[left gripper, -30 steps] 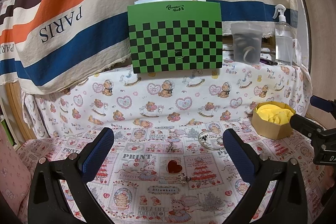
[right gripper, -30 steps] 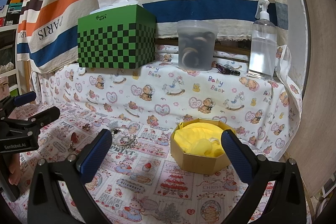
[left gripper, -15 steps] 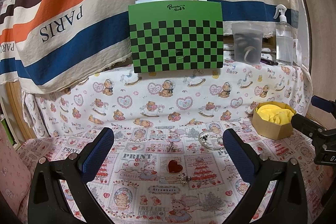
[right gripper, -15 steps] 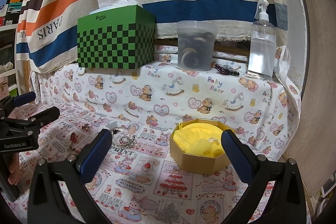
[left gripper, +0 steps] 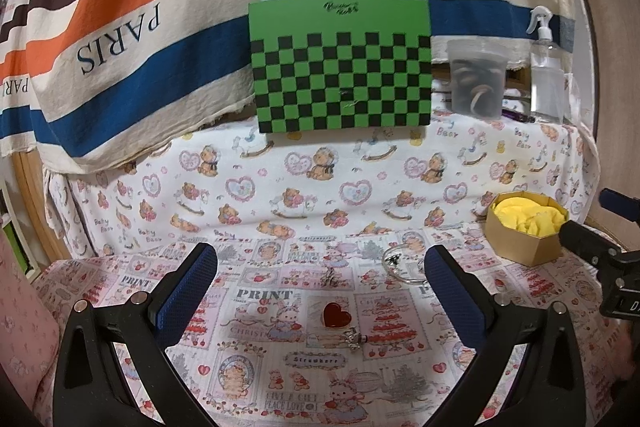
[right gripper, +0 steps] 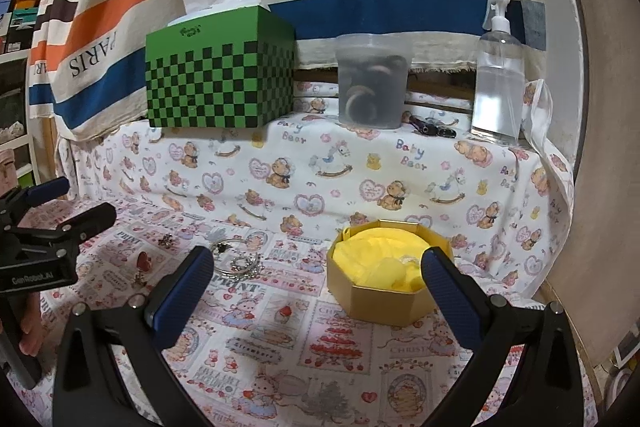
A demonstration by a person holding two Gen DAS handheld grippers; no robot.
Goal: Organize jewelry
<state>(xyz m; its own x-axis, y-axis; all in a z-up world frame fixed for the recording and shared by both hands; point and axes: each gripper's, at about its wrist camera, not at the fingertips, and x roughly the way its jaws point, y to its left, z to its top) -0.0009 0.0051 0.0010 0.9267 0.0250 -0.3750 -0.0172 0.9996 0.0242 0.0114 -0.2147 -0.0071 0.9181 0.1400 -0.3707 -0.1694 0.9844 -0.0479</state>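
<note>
A: While the jewelry lies loose on the printed cloth (left gripper: 248,307), note where it sits: red heart piece (left gripper: 337,315) centre, a small silver charm (left gripper: 354,338) just beside it, another small charm (left gripper: 331,277) farther back, and the silver bangle (left gripper: 402,267) to the right, close to your left gripper's right finger. The gold octagonal box (right gripper: 382,301) with yellow lining stands near the bangle, apart from it.

B: Gripper states?

A: Your left gripper (left gripper: 320,291) hovers over the heart, jaws spread wide, nothing between them. Your right gripper (right gripper: 318,291) faces the box, jaws likewise spread and empty. A pale item may lie in the lining; too small to tell.

B: Risks from here?

A: Judgement only. The pieces are small and flat; your pads could close on cloth instead, bunching it and shifting the neighbours. The charm beside the heart may get dragged along. The busy print hides silver pieces, so you could miss one. The light box may slide if you nudge its wall. The tissue box (left gripper: 340,67), jar (right gripper: 372,83) and spray bottle (right gripper: 498,83) on the ledge stand well apart.
</note>
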